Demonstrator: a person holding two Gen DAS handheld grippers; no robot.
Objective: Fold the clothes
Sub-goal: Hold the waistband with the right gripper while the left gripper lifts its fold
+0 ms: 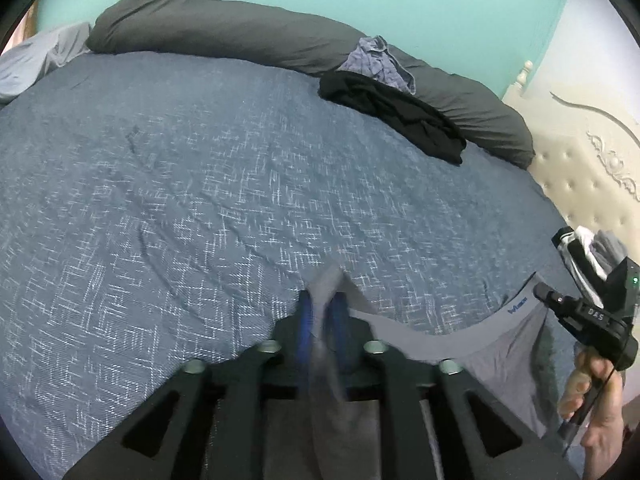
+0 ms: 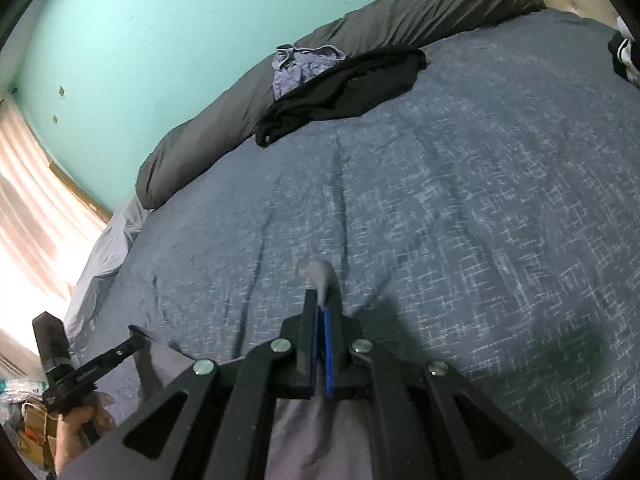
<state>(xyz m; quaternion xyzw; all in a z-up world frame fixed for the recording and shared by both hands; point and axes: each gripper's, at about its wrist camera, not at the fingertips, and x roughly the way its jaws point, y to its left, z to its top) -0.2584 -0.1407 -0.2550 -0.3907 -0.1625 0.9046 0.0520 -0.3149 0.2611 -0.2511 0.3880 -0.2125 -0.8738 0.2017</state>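
Grey boxer briefs (image 1: pixel 472 336) with a blue waistband logo are held up over the blue patterned bedspread (image 1: pixel 200 184). My left gripper (image 1: pixel 322 304) is shut on one corner of the waistband, with cloth bunched between the blue pads. My right gripper (image 2: pixel 322 300) is shut on the other corner, and grey fabric (image 2: pixel 316 432) hangs below it. The right gripper also shows in the left wrist view (image 1: pixel 544 292), and the left gripper shows in the right wrist view (image 2: pixel 136 342).
A black garment (image 1: pixel 400 112) and a blue-purple garment (image 1: pixel 380 62) lie at the far side against a dark grey rolled duvet (image 1: pixel 224 28). More clothes (image 1: pixel 592 252) sit by the cream tufted headboard (image 1: pixel 592 184). A teal wall is behind; a curtain (image 2: pixel 36 216) hangs at left.
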